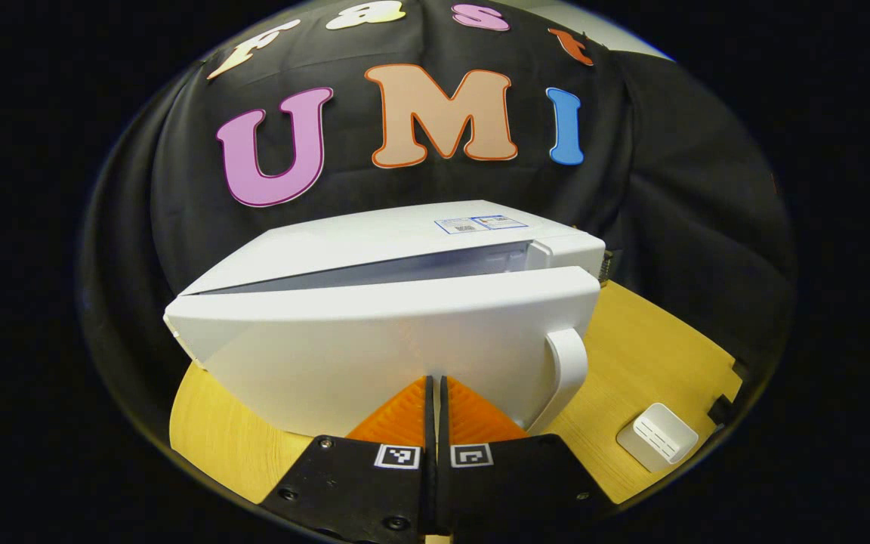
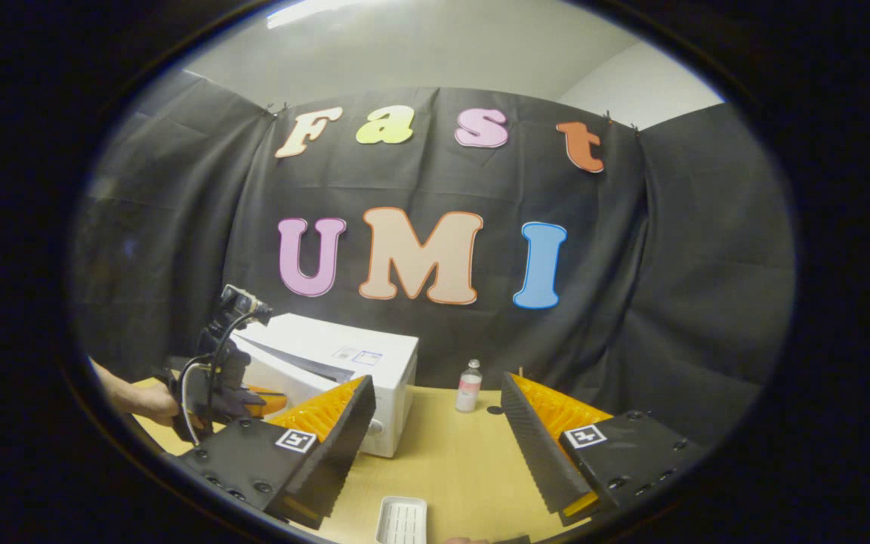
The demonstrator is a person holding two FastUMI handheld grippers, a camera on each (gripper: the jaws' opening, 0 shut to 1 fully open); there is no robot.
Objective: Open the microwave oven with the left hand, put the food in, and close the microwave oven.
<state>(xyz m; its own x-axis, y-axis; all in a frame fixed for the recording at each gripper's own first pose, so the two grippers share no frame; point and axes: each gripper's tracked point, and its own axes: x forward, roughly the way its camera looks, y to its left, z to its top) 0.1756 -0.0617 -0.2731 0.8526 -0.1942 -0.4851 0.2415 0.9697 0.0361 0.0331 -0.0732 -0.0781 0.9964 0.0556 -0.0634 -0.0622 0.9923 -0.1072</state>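
Wooden table (image 2: 450, 461) w/ black cloth wall behind; white microwave (image 1: 405, 332) lies widthwise, door ajar; left gripper (image 1: 435, 400) jaws together at door, right gripper (image 2: 435, 446) jaws wide apart.

The boxy white plastic microwave oven (image 1: 405, 302) stood on the yellow wooden desk (image 1: 646, 355) close in front of the black cloth wall, with two small labels stuck on its flat top. Its plain white door (image 1: 374, 340) was swung slightly ajar, a narrow wedge-shaped gap showing along its top edge between door and body, and a curved white handle (image 1: 569, 370) stood out from the door's right side in the left gripper view. In the right gripper view the same oven (image 2: 359, 370) sat at the left part of the desk, a round knob low on its front panel.
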